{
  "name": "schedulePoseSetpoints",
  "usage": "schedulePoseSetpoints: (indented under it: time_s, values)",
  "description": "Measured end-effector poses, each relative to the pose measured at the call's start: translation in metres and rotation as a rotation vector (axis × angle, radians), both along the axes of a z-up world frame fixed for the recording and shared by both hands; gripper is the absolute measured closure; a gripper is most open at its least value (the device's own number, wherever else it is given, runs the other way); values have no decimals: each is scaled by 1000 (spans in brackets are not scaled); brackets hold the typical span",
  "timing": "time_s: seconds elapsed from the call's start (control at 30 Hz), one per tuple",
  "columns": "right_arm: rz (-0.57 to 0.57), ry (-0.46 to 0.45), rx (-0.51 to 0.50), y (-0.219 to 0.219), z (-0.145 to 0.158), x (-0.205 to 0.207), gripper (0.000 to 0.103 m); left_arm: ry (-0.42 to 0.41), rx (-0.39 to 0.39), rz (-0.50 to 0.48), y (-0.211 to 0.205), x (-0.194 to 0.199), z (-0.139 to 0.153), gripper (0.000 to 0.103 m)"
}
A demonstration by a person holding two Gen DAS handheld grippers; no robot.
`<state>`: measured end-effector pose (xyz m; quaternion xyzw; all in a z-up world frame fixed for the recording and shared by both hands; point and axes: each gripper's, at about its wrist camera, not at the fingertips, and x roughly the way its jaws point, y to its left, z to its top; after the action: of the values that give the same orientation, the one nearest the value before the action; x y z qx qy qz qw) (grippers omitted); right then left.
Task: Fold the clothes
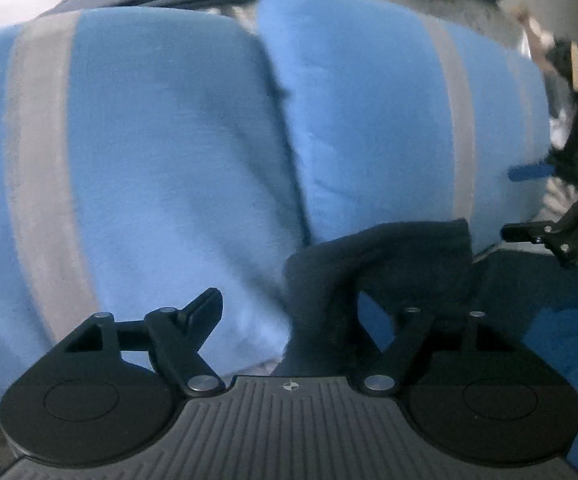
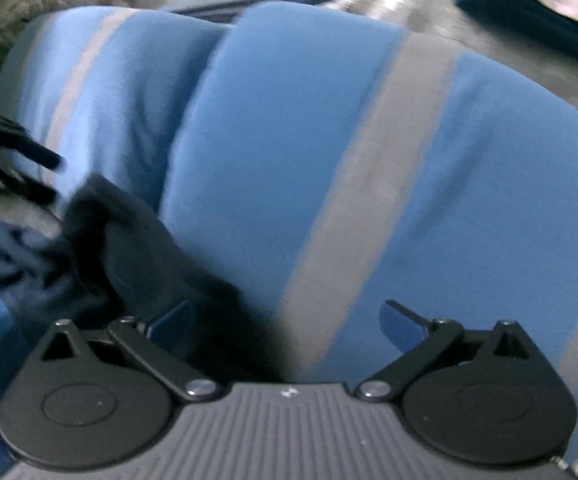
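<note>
Left wrist view: my left gripper (image 1: 313, 308) is spread wide, a dark cloth (image 1: 381, 264) draped over its right finger. Blue pants (image 1: 177, 140) with grey stripes fill the view ahead.

Right wrist view: my right gripper (image 2: 285, 320) is wide too, the dark cloth touching its left finger (image 2: 169, 322), pants just beyond.

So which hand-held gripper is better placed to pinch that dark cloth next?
Probably left: the dark cloth sits inside the left hand-held gripper, draped over one finger. The right hand-held gripper mostly faces the striped blue garment.
</note>
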<state>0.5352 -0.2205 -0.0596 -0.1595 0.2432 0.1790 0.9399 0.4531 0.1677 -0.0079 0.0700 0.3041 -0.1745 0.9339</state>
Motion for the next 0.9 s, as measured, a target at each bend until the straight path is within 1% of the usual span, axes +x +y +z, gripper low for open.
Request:
schedulePoseSetpoints:
  time_s: [0.1, 0.23, 0.37, 0.47, 0.53, 0.67, 0.73, 0.8, 0.83, 0.87, 0.9]
  values:
    - [-36, 30, -3, -28, 0, -7, 0, 21, 29, 53, 29, -7, 0, 28]
    - [-108, 67, -7, -64, -4, -11, 0, 85, 105, 90, 58, -12, -17, 28]
    - [-153, 91, 1, -86, -11, -14, 0, 132, 127, 95, 64, -4, -39, 28]
    - [-165, 109, 6, -94, -17, -13, 0, 166, 142, 97, 68, 2, -55, 28]
    - [-172, 122, 19, -99, -21, -11, 0, 183, 123, 107, 68, 12, -62, 28]
    - [-161, 154, 57, -104, -29, -5, 0, 205, 116, 100, 65, 24, -74, 30]
    - [-138, 170, 64, -102, -35, -1, 0, 217, 108, 81, 66, 25, -79, 34]
    - [-112, 194, 87, -102, -40, 4, 0, 229, 105, 59, 65, 28, -83, 43]
    - [-99, 207, 103, -101, -43, 6, 2, 236, 108, 52, 65, 28, -86, 45]
    - [-86, 220, 118, -101, -46, 9, 2, 243, 115, 47, 62, 28, -90, 51]
    - [-72, 229, 130, -99, -49, 11, 2, 246, 117, 41, 60, 28, -92, 59]
